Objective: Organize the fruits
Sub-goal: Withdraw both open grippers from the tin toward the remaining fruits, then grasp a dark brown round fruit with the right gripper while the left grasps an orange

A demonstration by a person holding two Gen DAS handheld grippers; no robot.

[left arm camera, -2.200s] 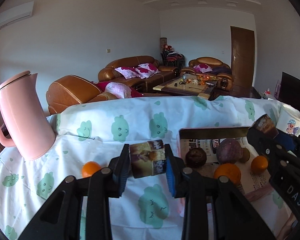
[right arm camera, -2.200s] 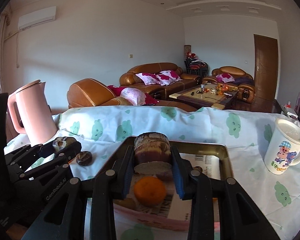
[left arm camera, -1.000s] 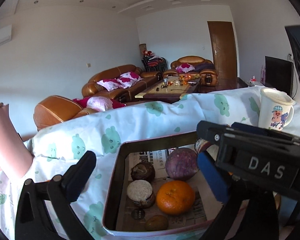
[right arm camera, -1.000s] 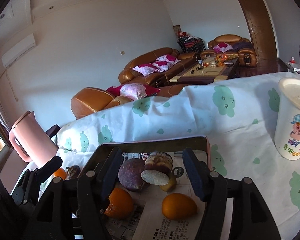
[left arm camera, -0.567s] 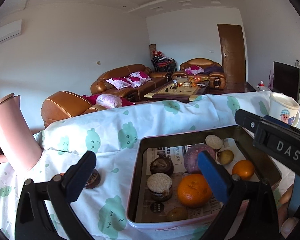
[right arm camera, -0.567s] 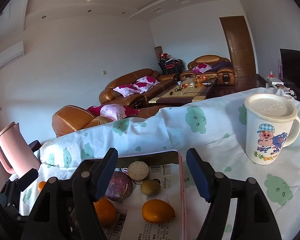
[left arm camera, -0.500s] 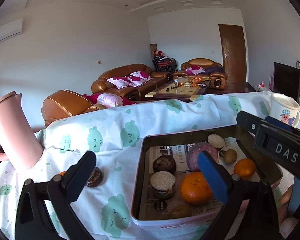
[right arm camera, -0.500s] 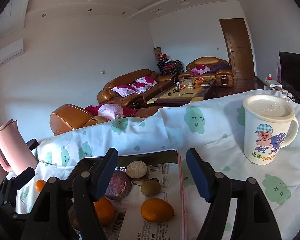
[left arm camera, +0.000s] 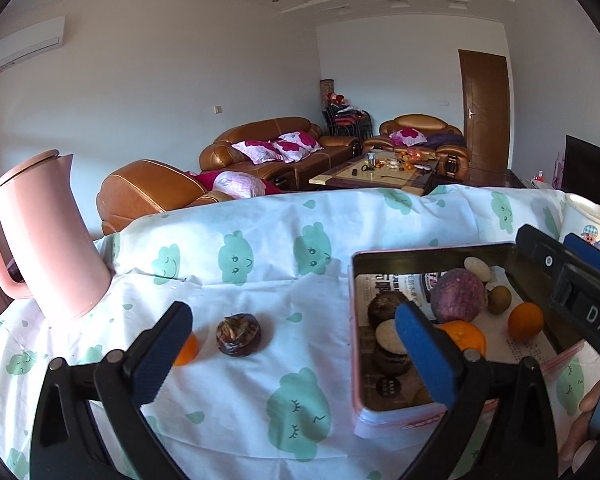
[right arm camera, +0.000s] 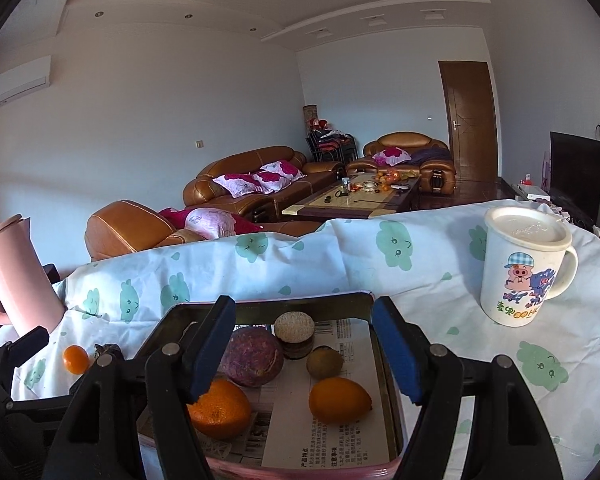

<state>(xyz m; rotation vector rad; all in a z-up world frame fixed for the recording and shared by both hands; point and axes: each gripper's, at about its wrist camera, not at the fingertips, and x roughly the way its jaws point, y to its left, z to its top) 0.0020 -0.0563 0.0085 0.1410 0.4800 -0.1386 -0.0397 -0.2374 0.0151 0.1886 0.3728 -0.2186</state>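
Note:
A pink-rimmed metal tray [left arm camera: 354, 344] [right arm camera: 172, 316] lined with newspaper holds a purple passion fruit [right arm camera: 252, 357], two oranges [right arm camera: 220, 408] [right arm camera: 339, 400], a small kiwi [right arm camera: 325, 362], cut brown pieces [right arm camera: 294, 332] [left arm camera: 390, 344] and a dark round fruit [left arm camera: 383, 307]. On the cloth left of the tray lie a dark wrinkled fruit [left arm camera: 238, 334] and a small orange [left arm camera: 186, 350], also in the right wrist view [right arm camera: 75, 359]. My left gripper [left arm camera: 292, 356] is open and empty above the cloth. My right gripper [right arm camera: 304, 344] is open and empty over the tray.
A pink kettle [left arm camera: 48, 236] stands at the table's left. A white cartoon mug with lid [right arm camera: 524, 268] stands right of the tray. The table wears a white cloth with green clouds [left arm camera: 300, 404]. Sofas and a coffee table lie beyond.
Both grippers let go of the brown cut pieces they held; those now lie in the tray. My left gripper has swung left toward the fruit on the cloth. My right gripper drew back.

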